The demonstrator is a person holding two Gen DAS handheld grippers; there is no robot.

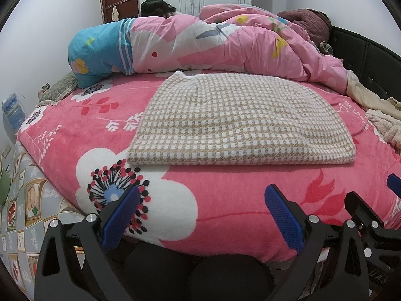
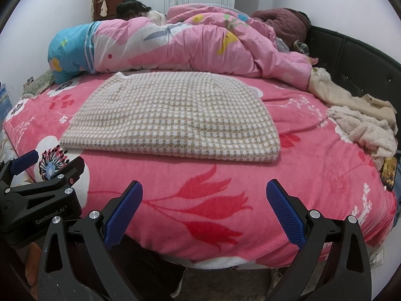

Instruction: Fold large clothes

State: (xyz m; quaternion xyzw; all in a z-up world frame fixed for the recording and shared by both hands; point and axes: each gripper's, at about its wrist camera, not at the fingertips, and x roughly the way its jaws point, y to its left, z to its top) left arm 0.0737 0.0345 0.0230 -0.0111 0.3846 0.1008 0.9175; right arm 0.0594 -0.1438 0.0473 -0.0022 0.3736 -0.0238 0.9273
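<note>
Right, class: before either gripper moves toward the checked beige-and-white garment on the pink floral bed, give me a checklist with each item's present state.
1. Left gripper open, empty: ok.
2. Right gripper open, empty: ok.
3. Checked beige-and-white knit garment lying flat, nothing on it: ok.
4. Garment folded already: ok, doubled near edge.
5. Pink floral blanket bare between grippers and garment: ok.
6. Layers underneath aligned: cannot tell.

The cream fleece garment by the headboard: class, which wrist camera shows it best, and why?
The right wrist view: the cream fleece garment lies crumpled in full sight on the pink blanket. The left wrist view catches only a cut-off sliver of it at the frame's right edge.
</note>
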